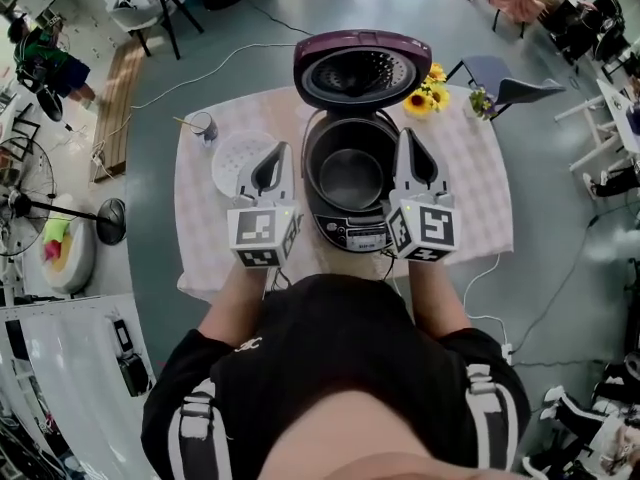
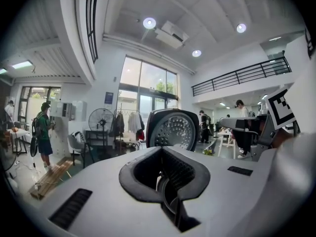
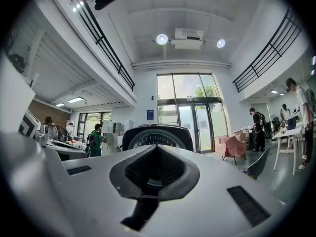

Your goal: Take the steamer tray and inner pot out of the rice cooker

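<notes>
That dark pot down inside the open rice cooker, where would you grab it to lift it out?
The top rim, from above. The inner pot sits sunk in the rice cooker, so only its rim is exposed, and the lid is tipped back, leaving the top clear. Likely the left gripper on one side, the right gripper opposite; both pairs of jaws are shut.

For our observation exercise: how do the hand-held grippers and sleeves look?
The left hand-held gripper and right hand-held gripper are pale grey with dark openings and black-and-white marker cubes; the sleeves are black, white-striped.
</notes>
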Available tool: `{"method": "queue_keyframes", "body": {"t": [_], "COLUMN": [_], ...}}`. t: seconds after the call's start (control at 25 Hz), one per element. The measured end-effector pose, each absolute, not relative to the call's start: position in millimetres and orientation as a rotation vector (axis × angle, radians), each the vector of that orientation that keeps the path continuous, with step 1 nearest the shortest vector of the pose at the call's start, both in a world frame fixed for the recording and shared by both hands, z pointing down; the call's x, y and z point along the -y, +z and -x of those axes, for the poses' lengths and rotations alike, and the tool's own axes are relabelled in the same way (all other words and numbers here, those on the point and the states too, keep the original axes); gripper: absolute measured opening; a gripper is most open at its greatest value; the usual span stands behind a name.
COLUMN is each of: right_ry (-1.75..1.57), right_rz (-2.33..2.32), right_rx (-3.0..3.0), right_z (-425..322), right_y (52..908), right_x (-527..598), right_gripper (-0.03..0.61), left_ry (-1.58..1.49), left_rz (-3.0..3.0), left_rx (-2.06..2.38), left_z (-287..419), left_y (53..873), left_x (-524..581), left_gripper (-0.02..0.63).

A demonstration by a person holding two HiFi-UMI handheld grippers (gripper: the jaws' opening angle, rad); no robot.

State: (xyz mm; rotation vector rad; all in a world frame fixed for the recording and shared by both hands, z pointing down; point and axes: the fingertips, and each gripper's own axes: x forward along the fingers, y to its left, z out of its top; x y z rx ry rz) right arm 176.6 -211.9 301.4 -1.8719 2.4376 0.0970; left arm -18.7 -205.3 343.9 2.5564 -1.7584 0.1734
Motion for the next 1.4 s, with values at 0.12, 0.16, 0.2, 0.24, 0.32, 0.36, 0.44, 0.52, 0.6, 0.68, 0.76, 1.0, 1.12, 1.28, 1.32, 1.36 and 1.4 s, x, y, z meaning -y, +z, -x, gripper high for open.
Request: {"method": "queue_keyframes", "body": {"t": [0.12,0.16,0.2,0.24,0.32,0.36,0.44,0.52,0.6,0.68,0.76,1.0,1.12,1.28,1.32,1.36,1.4], "right_ry": [0.086,0.056,0.012,-0.034,-0.082,-0.086,-0.090,-0.093,-0.094,-0.098,-0.104,-0.315,-0.634,-1.058,-1.143,-1.217,-1.281], "right_rz": [1.795,1.733,1.670,1.624,1.607,1.621,1.646,1.654,1.655,1.661,1.680,1.687,1.562,1.363,1.331,1.310,1.295], "right_rx": [-2.441,-2.442,-2.443,-2.443,-2.445,-2.442,-2.423,-2.402,-2.400,-2.425,-2.462,-2.652,-2.757,-2.708,-2.667,-2.623,-2.585], "right_z": [-177,-177,-177,-179,-184,-188,-195,-201,-204,-205,-206,-211,-210,-215,-218,-222,-226], "right_y": [299,298,298,298,301,303,305,305,307,313,321,363,394,420,425,429,433], "right_x": [212,211,211,213,216,218,218,218,219,222,224,236,243,248,249,250,252], "right_gripper": [-0.002,0.000,0.120,0.215,0.242,0.242,0.242,0.244,0.289,0.331,0.345,0.345,0.345,0.344,0.344,0.344,0.343], "left_ry": [0.153,0.131,0.103,0.077,0.049,0.052,0.080,0.106,0.117,0.121,0.127,0.090,0.054,-0.010,-0.025,-0.041,-0.059], "left_rz": [-2.564,-2.571,-2.580,-2.593,-2.620,-2.629,-2.636,-2.628,-2.606,-2.575,-2.542,-2.418,-2.318,-2.175,-2.143,-2.110,-2.075], "left_rx": [1.742,1.729,1.713,1.693,1.653,1.641,1.628,1.622,1.617,1.605,1.584,1.420,1.268,1.113,1.083,1.053,1.023], "left_z": [15,13,10,6,-1,-4,-8,-9,-8,-5,-2,0,-4,-4,-3,-3,-2], "left_y": [345,345,343,341,339,339,342,347,352,358,364,388,406,426,430,434,438], "left_x": [207,207,207,207,207,207,207,208,210,212,213,214,213,214,214,215,216], "left_gripper": [0.006,0.018,0.051,0.115,0.278,0.311,0.333,0.341,0.344,0.345,0.345,0.344,0.344,0.344,0.344,0.344,0.344]}}
